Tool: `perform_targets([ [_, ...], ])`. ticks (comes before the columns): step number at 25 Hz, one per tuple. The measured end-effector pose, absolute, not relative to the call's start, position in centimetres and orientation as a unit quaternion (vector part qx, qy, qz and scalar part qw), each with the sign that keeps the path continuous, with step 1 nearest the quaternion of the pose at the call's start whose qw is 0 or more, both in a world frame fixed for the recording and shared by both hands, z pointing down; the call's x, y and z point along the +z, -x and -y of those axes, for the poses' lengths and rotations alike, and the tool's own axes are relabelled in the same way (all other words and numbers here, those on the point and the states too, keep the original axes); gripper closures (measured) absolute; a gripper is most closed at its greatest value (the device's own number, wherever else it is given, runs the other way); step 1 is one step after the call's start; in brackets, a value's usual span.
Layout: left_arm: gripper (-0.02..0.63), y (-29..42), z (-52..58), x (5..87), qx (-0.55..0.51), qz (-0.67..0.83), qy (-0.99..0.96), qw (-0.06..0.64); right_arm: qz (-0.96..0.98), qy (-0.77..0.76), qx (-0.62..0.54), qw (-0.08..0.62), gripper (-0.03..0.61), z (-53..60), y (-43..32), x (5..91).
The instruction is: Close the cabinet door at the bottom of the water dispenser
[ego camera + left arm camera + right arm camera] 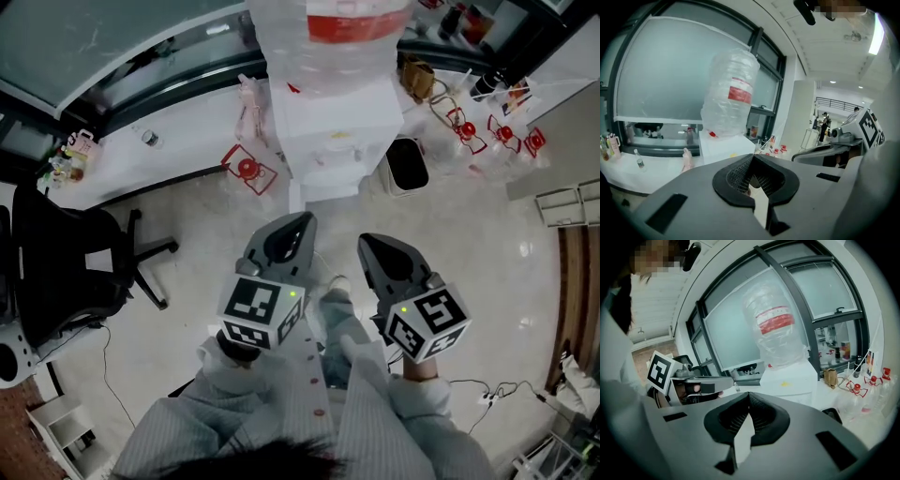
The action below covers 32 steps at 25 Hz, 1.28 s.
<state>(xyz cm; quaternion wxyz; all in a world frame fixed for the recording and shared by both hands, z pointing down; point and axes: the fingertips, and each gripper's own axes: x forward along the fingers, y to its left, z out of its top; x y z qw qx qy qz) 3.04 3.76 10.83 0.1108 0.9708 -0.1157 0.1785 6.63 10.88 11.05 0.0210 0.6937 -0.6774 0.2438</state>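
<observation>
L & R tongs both closed, nothing in them: left gripper (300, 221) and right gripper (368, 244) side by side, aimed at 12 o'clock. Water dispenser (333, 127) stands there, apart from both; cabinet door at its foot can't be made out.

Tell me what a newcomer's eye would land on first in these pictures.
First comes the big clear bottle with a red label, sitting on top of the white water dispenser at the top middle of the head view. Next are the left gripper and right gripper, side by side just below it, both shut and empty, pointing toward the dispenser. A black office chair stands at the left edge.
</observation>
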Motion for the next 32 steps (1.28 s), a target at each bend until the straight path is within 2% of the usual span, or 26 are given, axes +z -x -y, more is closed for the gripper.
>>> perform_targets([
  [10,0.603,-4.7,2.5,10.8,0.187,0.029,-0.977,0.098,0.612,-0.750,0.251,0.002,0.565,-5.0,-7.2,11.3],
  [18,0.603,-4.3,6.3,14.6,0.225,-0.016,-0.969,0.101,0.559,-0.782,0.276,-0.003,0.565,-2.2,-6.7,14.4],
  [25,0.603,-3.1,7.1,20.4,0.258,0.000,-0.959,0.120,0.554,-0.770,0.315,0.025,0.565,-1.2,-5.5,21.2],
  [32,0.603,-1.0,8.1,27.4,0.288,0.042,-0.945,0.147,0.559,-0.745,0.355,0.084,0.563,-0.4,-3.7,30.5],
])
